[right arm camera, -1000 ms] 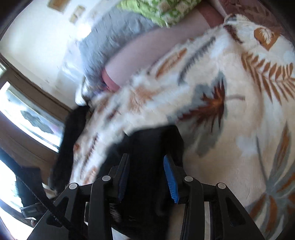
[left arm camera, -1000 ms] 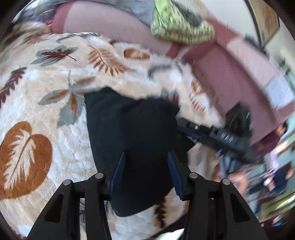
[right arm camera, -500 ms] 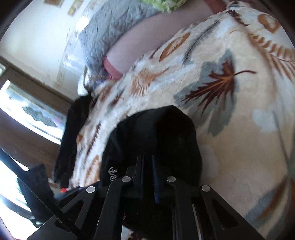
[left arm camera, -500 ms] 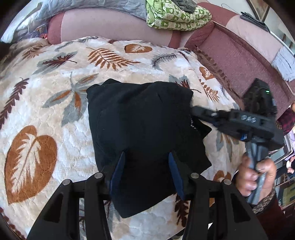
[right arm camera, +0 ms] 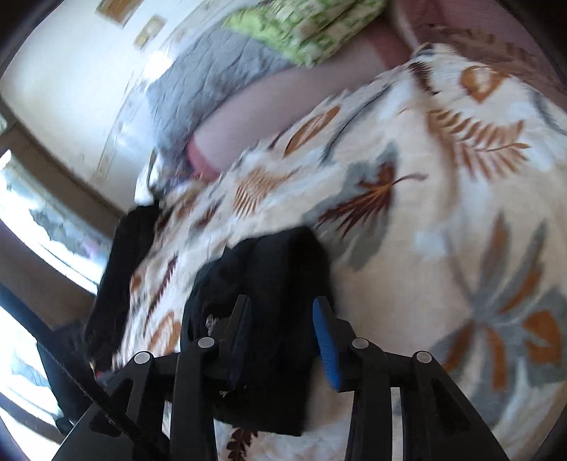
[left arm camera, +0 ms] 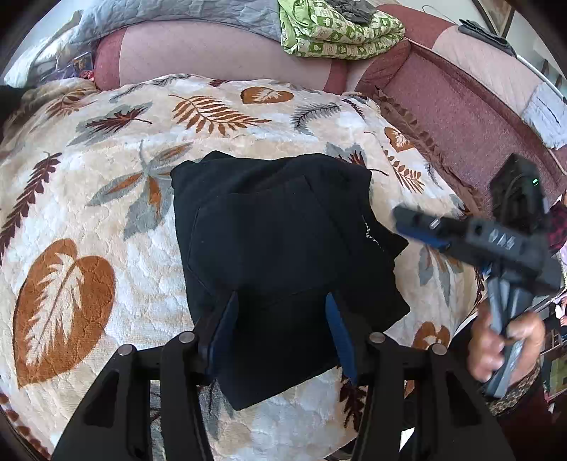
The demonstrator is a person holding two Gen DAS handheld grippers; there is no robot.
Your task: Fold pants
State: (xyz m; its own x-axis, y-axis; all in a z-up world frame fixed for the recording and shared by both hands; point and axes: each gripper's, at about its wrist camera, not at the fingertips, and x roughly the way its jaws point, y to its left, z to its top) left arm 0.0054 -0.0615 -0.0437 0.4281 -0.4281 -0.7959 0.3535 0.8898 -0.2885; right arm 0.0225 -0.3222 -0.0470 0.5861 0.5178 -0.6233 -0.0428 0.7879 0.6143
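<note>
pants [left arm camera: 283, 255] folded, centre of leaf blanket [left arm camera: 106, 220] | right claw [right arm camera: 281, 340] just pinched and reopened, jaws released, cloth under them | left claw [left arm camera: 280, 329] released above near edge | we judge folding nearly done

Place: you're in a home living room | Evidence: pink sofa [left arm camera: 219, 46], leaf-print blanket [left arm camera: 106, 198], folded green quilt [left arm camera: 340, 28], framed pictures [right arm camera: 149, 32] on wall, window [right arm camera: 46, 230].
</note>
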